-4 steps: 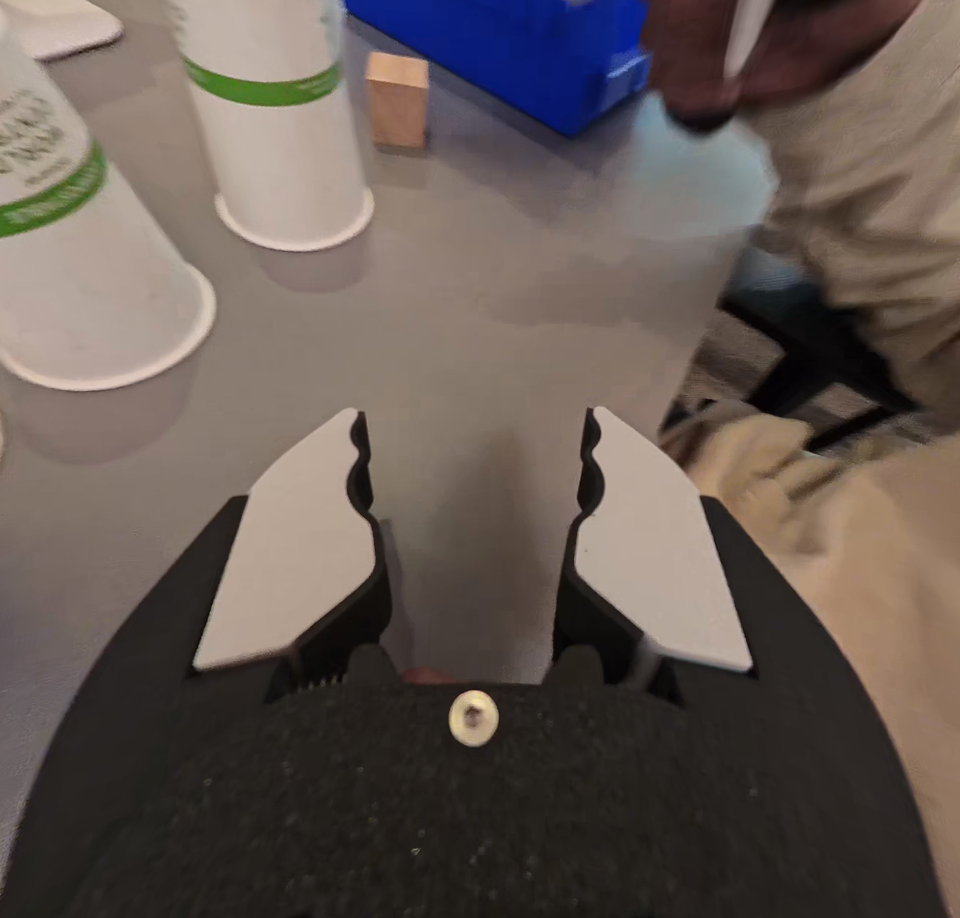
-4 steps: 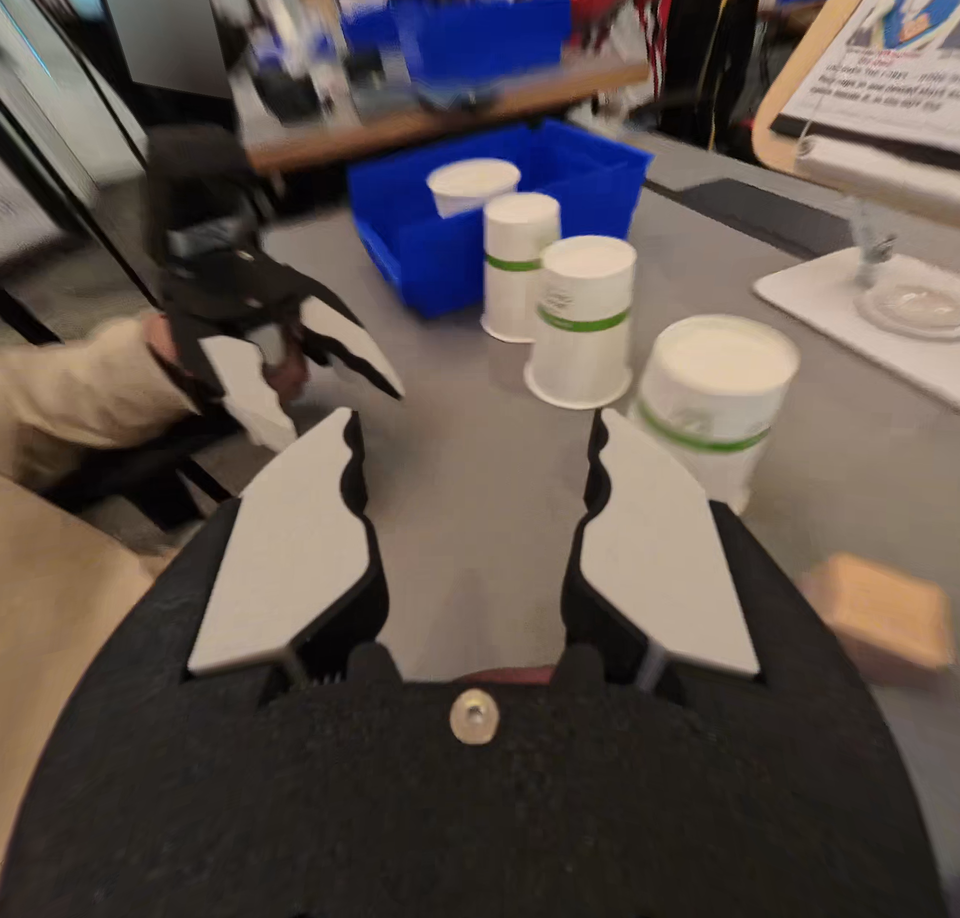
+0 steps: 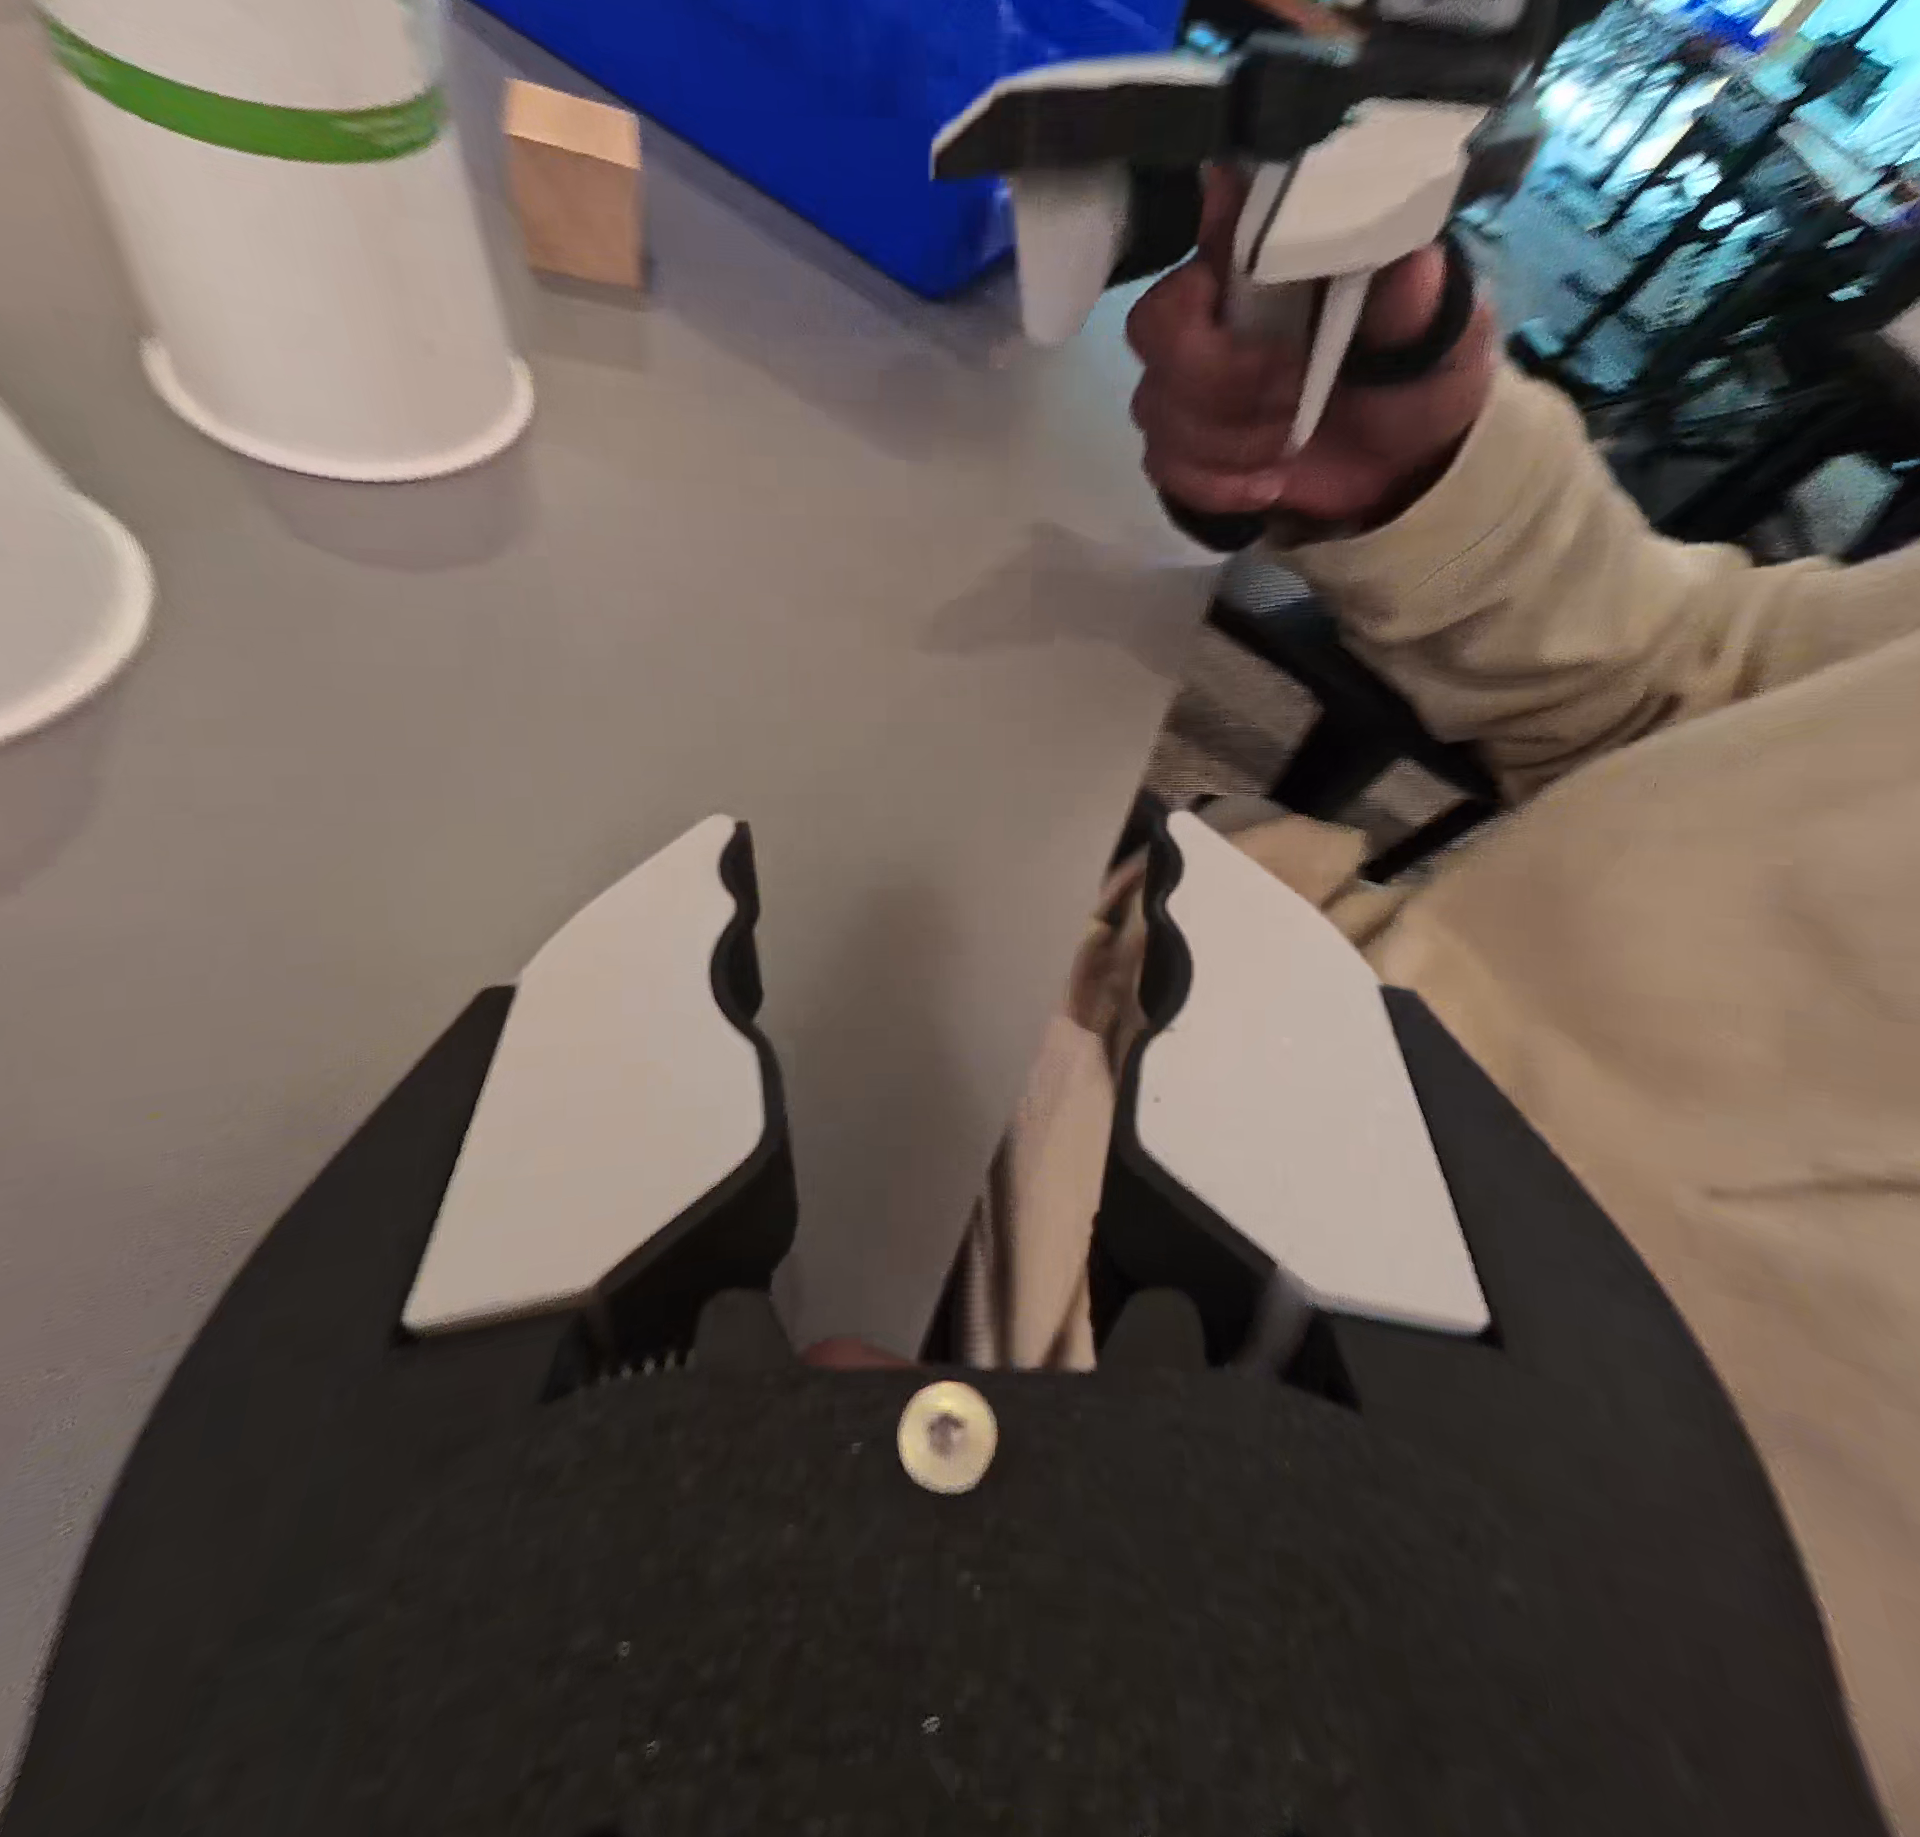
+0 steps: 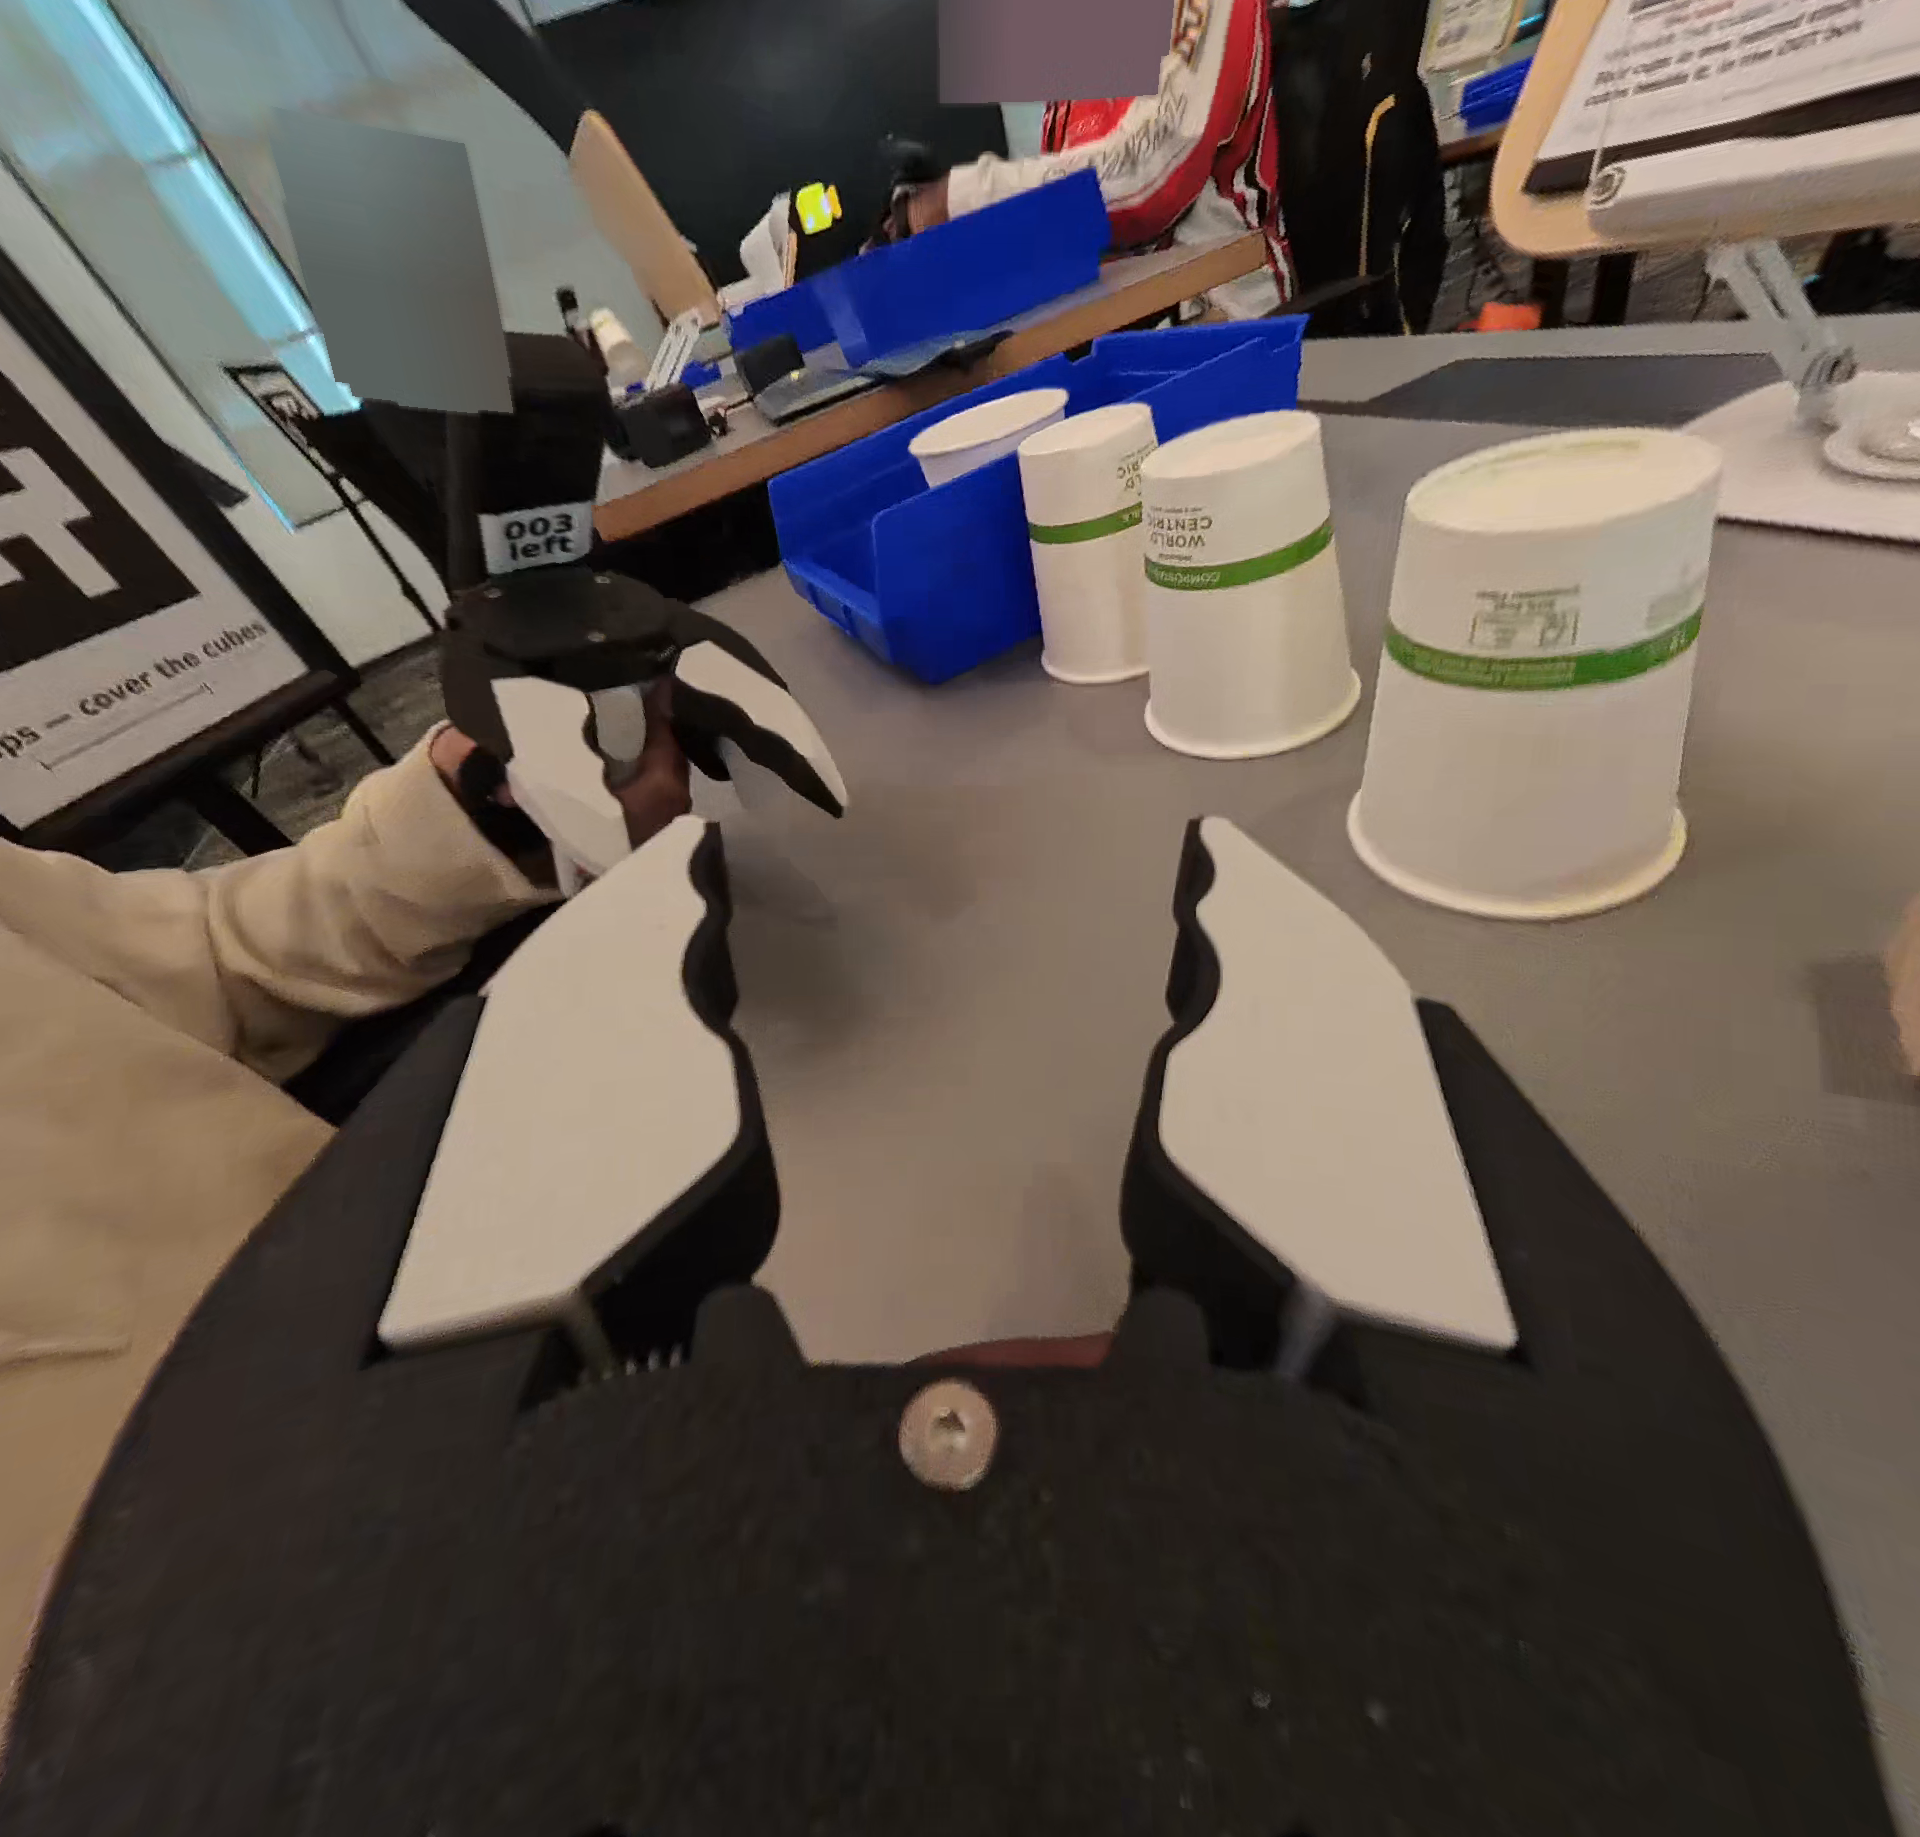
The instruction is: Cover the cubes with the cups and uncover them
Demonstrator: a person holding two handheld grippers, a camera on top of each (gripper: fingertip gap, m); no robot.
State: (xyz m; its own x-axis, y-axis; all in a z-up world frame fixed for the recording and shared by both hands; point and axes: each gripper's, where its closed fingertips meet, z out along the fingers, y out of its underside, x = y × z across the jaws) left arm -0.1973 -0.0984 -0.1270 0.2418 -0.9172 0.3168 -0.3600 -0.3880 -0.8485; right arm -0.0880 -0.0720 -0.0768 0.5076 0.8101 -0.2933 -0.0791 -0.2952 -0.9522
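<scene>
Three white paper cups with green bands stand upside down on the grey table [image 4: 987, 956]: a near one [image 4: 1527, 686], a middle one [image 4: 1247, 582] and a far one [image 4: 1086, 540]. Two of them show in the left wrist view, one [image 3: 301, 208] beside a wooden cube [image 3: 577, 187] and one at the left edge [image 3: 52, 624]. My right gripper [image 4: 951, 831] is open and empty above bare table, left of the near cup. My left gripper [image 3: 951, 831] is open and empty over the table's edge. Each gripper shows in the other's view, the left [image 4: 717, 779] and the right [image 3: 1122, 198], both hand-held.
A blue bin [image 4: 935, 582] stands behind the cups with an upright white cup [image 4: 987, 431] in it; it also shows in the left wrist view [image 3: 831, 52]. A white stand with a printed sheet [image 4: 1714, 73] is at the back right. A cream sleeve [image 3: 1507, 592] lies beside the table edge.
Both views have swung a little. The right gripper and its hand now sit lower and nearer in the left view. The cube has left the right view. Both grippers stay open.
</scene>
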